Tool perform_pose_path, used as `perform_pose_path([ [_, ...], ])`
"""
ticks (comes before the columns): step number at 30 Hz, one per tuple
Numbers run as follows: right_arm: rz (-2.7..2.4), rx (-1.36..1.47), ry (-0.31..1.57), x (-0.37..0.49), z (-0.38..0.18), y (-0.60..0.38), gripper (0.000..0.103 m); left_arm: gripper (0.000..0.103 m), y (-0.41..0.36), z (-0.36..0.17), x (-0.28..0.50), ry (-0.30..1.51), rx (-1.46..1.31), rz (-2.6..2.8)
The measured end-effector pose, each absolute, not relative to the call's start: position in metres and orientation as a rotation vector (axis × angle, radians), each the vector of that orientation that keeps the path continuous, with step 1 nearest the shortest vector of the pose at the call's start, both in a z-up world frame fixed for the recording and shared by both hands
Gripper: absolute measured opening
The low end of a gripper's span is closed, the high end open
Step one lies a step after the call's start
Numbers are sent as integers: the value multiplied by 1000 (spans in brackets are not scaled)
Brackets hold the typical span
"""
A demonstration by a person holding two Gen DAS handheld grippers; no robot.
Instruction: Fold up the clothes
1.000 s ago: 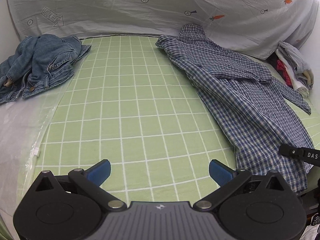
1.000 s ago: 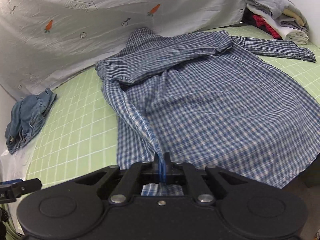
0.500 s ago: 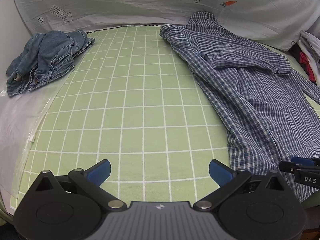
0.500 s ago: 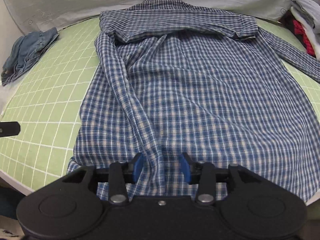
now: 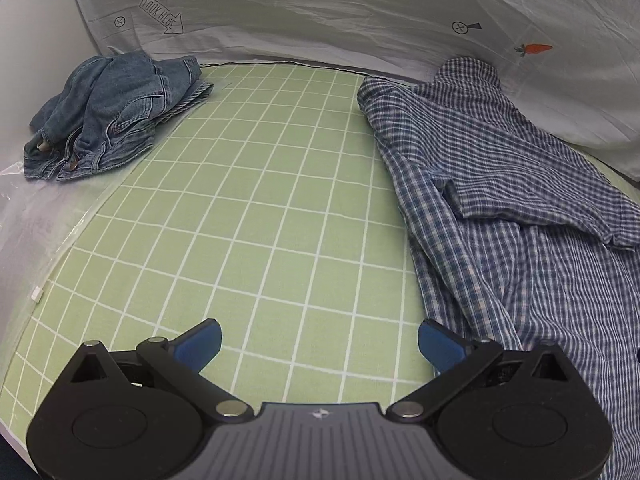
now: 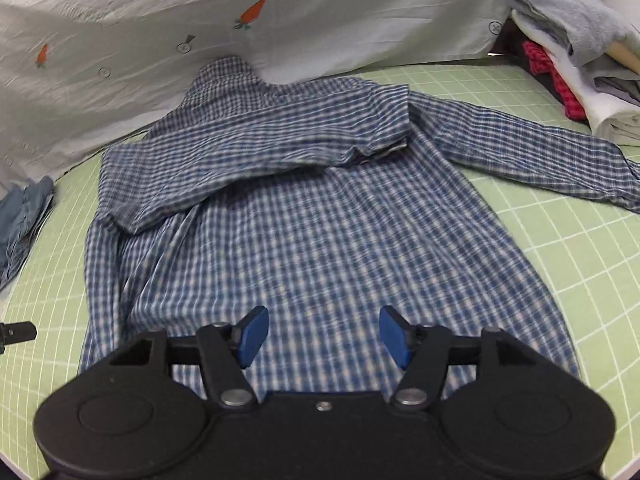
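Observation:
A blue-and-white checked shirt (image 6: pixel 320 216) lies spread on the green gridded mat (image 6: pixel 568 240), collar toward the back. One sleeve is folded across its chest and the other (image 6: pixel 532 152) stretches out to the right. My right gripper (image 6: pixel 320 334) hovers over the shirt's lower part; its jaws are opening and its blue pads press on no cloth. In the left wrist view the shirt (image 5: pixel 520 208) fills the right side. My left gripper (image 5: pixel 318 344) stands open over bare mat (image 5: pixel 260 208), its right pad close to the shirt's left edge.
A crumpled denim garment (image 5: pixel 116 112) lies at the mat's back left. A stack of folded clothes (image 6: pixel 580 64) sits at the back right. A white printed sheet (image 6: pixel 160 32) hangs behind the mat. The left gripper's tip (image 6: pixel 16 332) shows at the left edge.
My right gripper was shut on the shirt's lower front edge, let it go, and shifted right over the shirt's middle. My left gripper moved right toward the shirt's left edge, staying open.

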State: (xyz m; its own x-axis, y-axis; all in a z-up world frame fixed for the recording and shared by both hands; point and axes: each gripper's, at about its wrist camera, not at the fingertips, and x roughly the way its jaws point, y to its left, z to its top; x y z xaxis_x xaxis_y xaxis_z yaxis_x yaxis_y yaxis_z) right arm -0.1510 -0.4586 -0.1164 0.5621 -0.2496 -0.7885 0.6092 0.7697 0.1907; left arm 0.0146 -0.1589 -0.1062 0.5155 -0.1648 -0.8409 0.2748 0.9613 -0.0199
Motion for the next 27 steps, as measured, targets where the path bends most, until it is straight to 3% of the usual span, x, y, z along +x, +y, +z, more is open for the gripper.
perform_pose_path([
  [11, -667, 374, 774, -72, -131, -577, 64, 103, -237, -142, 128, 1042, 195, -186],
  [18, -650, 291, 774, -25, -143, -611, 63, 103, -277, -146, 167, 981, 262, -206],
  [20, -642, 261, 764, -17, -144, -613, 55, 103, -281, -148, 172, 973, 274, -216],
  [22, -626, 219, 754, -11, -141, -611, 37, 103, -283, -150, 177, 976, 272, -221],
  [24, -615, 186, 748, -8, -137, -609, 9, 103, -283, -152, 181, 981, 261, -223],
  [27, -589, 174, 699, -7, -122, -611, 2, 103, -282, -149, 187, 977, 242, -227],
])
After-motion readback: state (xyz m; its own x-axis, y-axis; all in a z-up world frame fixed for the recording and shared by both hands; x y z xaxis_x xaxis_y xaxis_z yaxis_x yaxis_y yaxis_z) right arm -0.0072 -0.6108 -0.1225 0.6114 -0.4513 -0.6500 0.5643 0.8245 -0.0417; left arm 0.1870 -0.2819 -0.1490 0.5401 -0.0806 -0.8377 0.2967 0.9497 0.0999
